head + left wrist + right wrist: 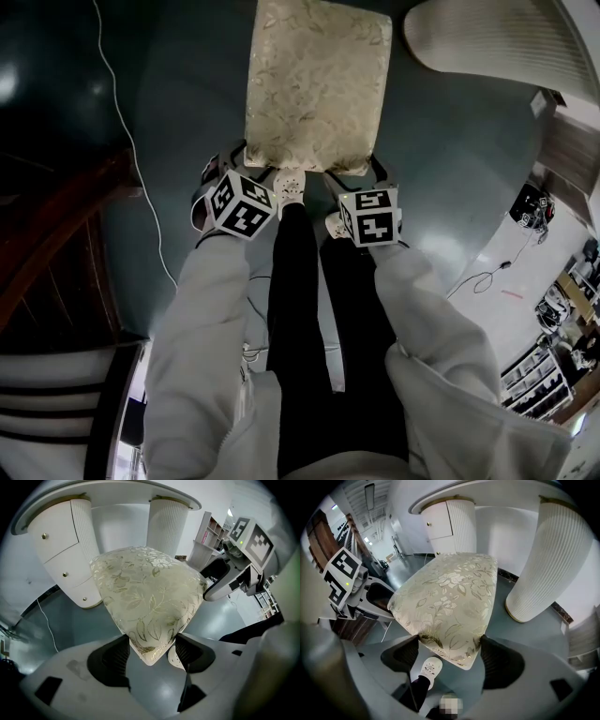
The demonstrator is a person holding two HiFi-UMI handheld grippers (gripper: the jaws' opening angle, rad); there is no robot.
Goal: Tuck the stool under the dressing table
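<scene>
**Stool (pixel 319 84):** a square seat in cream fabric with a gold leaf pattern. It stands on the dark glossy floor (pixel 187 84) straight ahead of you. Its near edge is by your white shoes (pixel 289 183), and its far edge faces the gap between the two pedestals.

**Dressing table (pixel 61 541):** white, with a curved top, ribbed rounded pedestals and small gold knobs on the left-hand doors. One pedestal (pixel 543 559) stands just right of the stool and clear of it. Whether the seat's far edge reaches under the top cannot be told.

**Left gripper (pixel 150 651):** in your left hand, with its black ribbed pads closed against both sides of the seat's near left corner.

**Right gripper (pixel 450 653):** in your right hand, clamped the same way on the near right corner, pads pressing the fabric.

**White cable (pixel 131 141):** trails over the floor, left of the stool and well apart from it.

**Dark wooden furniture (pixel 56 234):** at the far left.
</scene>
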